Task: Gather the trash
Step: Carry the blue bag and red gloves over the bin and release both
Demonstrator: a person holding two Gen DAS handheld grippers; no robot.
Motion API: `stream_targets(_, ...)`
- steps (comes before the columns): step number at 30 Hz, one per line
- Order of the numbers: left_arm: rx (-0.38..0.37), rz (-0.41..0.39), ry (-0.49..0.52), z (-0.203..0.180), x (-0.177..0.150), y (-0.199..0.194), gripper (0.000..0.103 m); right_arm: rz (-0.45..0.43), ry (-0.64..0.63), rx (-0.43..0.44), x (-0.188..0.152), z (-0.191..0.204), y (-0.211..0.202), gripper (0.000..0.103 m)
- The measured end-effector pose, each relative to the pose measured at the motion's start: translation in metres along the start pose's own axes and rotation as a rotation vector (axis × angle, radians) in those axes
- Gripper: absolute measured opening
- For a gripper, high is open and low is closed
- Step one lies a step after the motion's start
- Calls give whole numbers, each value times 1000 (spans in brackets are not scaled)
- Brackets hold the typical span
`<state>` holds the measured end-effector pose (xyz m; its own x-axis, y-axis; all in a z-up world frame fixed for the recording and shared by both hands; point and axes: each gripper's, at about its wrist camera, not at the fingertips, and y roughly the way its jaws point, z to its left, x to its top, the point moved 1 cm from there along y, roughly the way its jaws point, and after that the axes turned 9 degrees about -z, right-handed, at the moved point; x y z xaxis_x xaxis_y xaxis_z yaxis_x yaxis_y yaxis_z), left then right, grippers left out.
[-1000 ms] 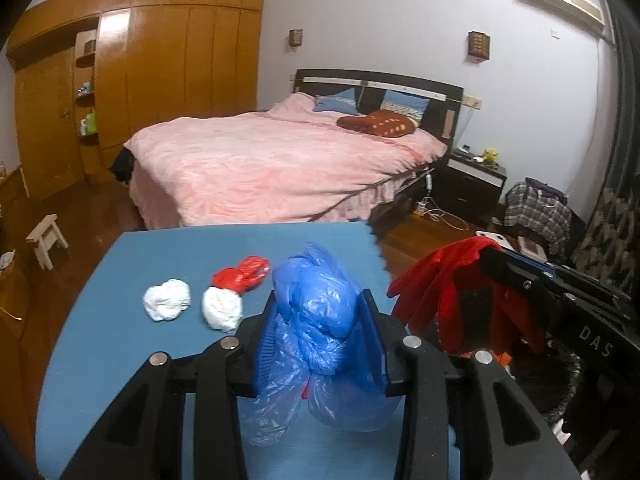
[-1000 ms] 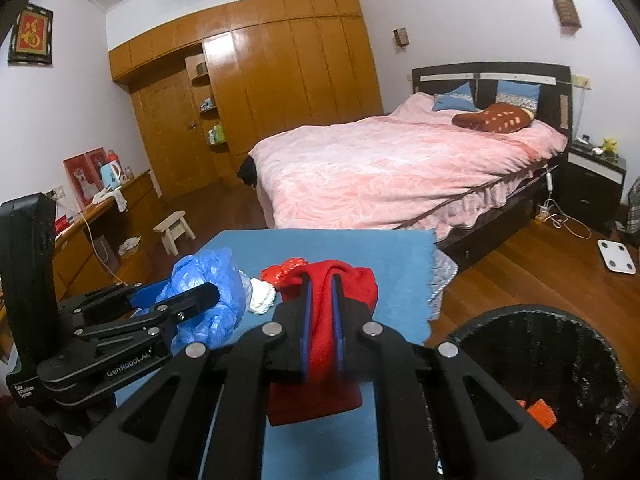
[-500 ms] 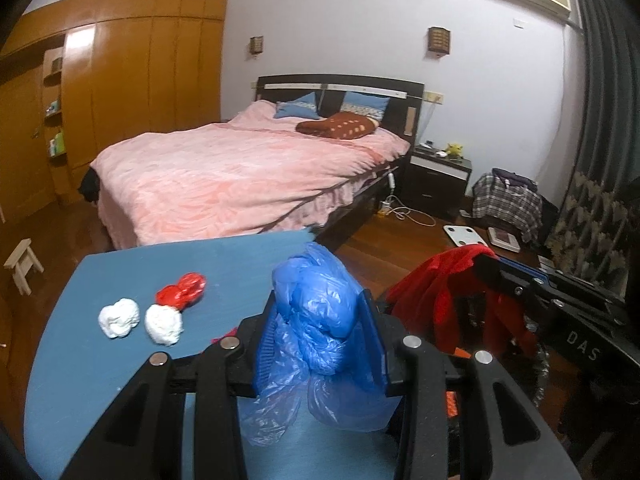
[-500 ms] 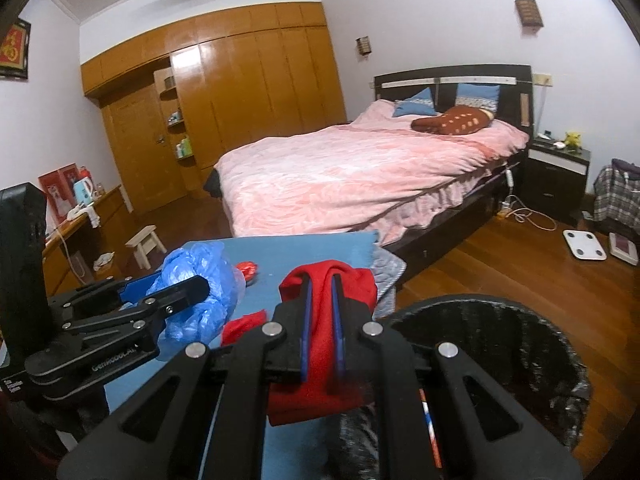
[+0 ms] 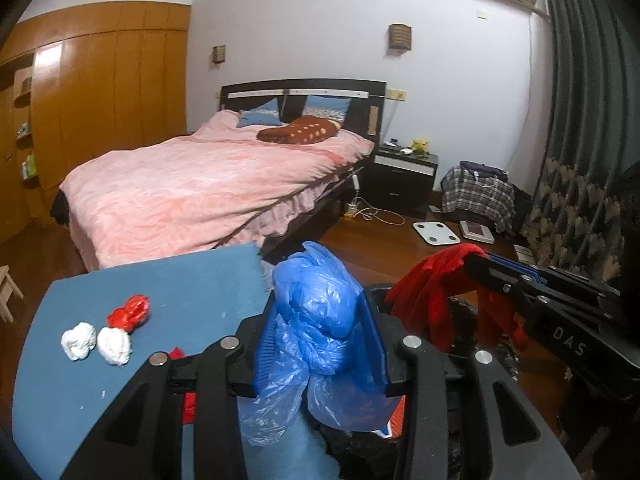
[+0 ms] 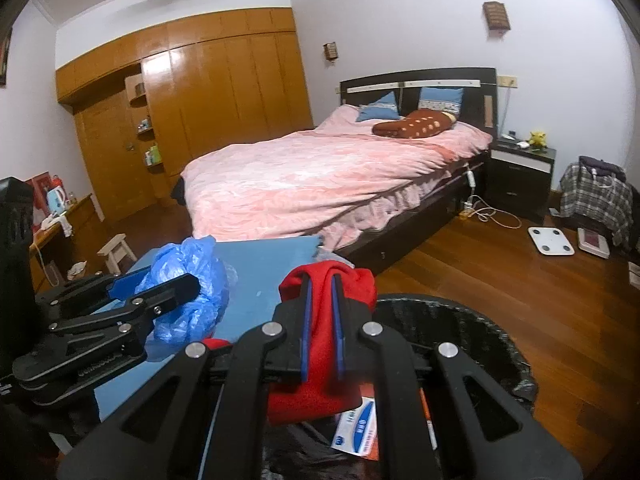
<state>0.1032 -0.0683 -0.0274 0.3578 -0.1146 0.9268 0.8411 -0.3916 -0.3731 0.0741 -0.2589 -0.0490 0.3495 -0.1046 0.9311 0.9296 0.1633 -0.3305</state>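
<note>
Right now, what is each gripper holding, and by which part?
The left gripper is shut on the blue plastic bag, pinched mid-bunch. The right gripper is shut on the red cloth, clamped just below its top fold.

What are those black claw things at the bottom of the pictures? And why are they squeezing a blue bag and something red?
Those claws are grabbers a person holds, one in each hand. Each has two fingers and a little camera looking along them, so each picture is one grabber's own view. The left gripper is squeezing a crumpled blue plastic bag. The right gripper is squeezing a red cloth above a black trash bin. On the blue table lie two white paper wads and a red wrapper. They're collecting trash.
</note>
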Motion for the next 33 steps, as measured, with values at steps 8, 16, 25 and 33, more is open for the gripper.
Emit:
stream_targets(8, -41, -4, 29, -29, 4, 16, 39, -2, 13, -57, -3, -31, -5, 8)
stream_targets(16, -91, 12, 49, -53, -3, 39, 39, 14, 32, -111, -11, -62, -3, 9)
stream_targets(25, -120, 45, 71, -71, -17, 66, 39, 49, 50, -161, -28, -89, 6, 9)
stream_targets(33, -153, 100, 75, -80, -28, 87, 52, 104, 64, -202, -47, -104, 17, 19)
